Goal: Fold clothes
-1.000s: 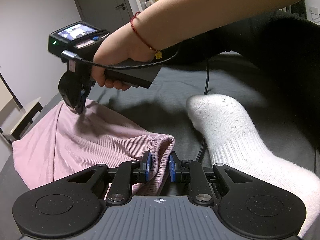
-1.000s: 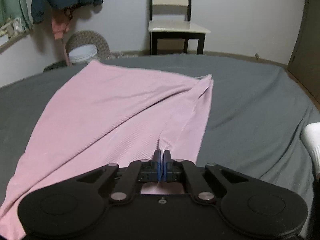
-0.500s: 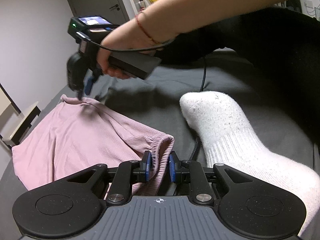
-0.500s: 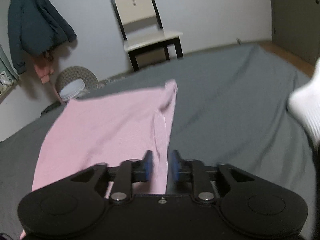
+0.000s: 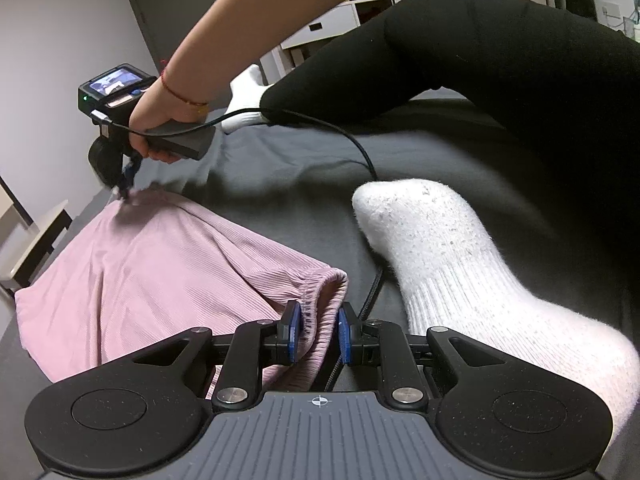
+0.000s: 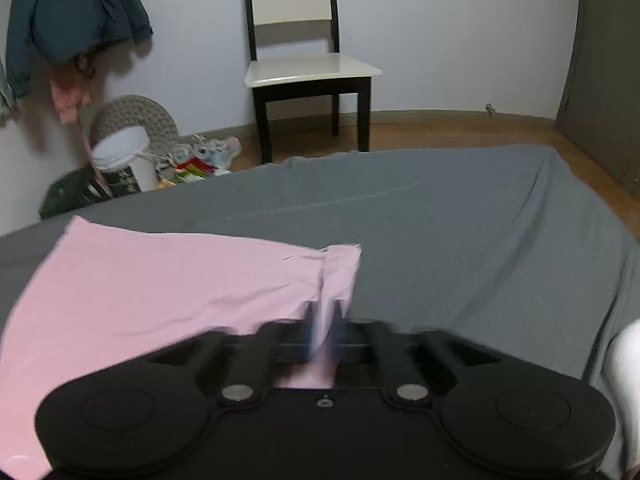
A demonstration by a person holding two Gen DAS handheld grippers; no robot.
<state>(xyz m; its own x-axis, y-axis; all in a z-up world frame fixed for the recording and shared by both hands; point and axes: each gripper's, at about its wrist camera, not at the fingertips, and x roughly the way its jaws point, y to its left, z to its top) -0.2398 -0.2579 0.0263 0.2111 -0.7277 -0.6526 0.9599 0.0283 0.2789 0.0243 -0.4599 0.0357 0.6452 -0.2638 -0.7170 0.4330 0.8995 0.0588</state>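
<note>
The pink garment (image 5: 152, 272) lies on the bed (image 6: 460, 216), its length running between the tools — left tool (image 5: 316, 330) narrowly parted astride the waistband, right tool (image 6: 324, 324) blurred, grip unclear.

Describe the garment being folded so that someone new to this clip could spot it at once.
Look at the dark grey bed sheet that fills both views. Spread flat on it is the pink garment, a ribbed knit with a gathered elastic band, which lies between the fingers of the left gripper. It is the only pink thing on the sheet; the white sock beside it is on a foot.
</note>
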